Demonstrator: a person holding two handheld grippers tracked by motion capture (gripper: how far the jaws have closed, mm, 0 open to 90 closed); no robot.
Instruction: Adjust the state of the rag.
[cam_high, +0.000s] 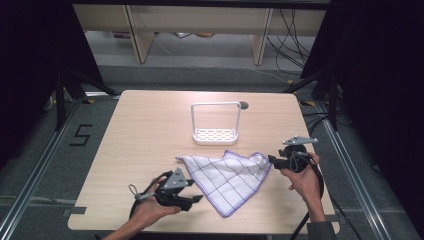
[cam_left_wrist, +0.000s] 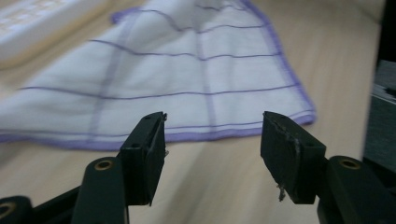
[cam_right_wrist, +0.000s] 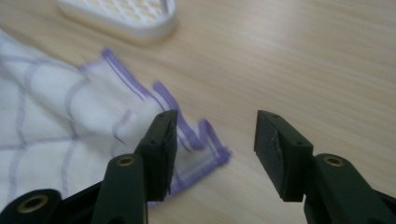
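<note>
Two hand-held grippers close in on a cloth (cam_high: 229, 179) lying flat near the front of the table (cam_high: 140, 130), just in front of a white rack (cam_high: 215, 122). The left gripper (cam_left_wrist: 212, 140), jaws spread with nothing between them, sits just short of the cloth's near hem. The right gripper (cam_right_wrist: 215, 140), equally wide and empty, stands at a rumpled corner — one jaw already over the purple border, the other over bare wood.

The work looks to be at the approach stage: neither corner is gripped yet. The next move likely calls for each gripper to slide a jaw under its edge and pinch the fabric without bunching it — the thin hem lies flush on the wood, so a shallow bite could slip.

Count: one cloth, one rack, two grippers, one table.
</note>
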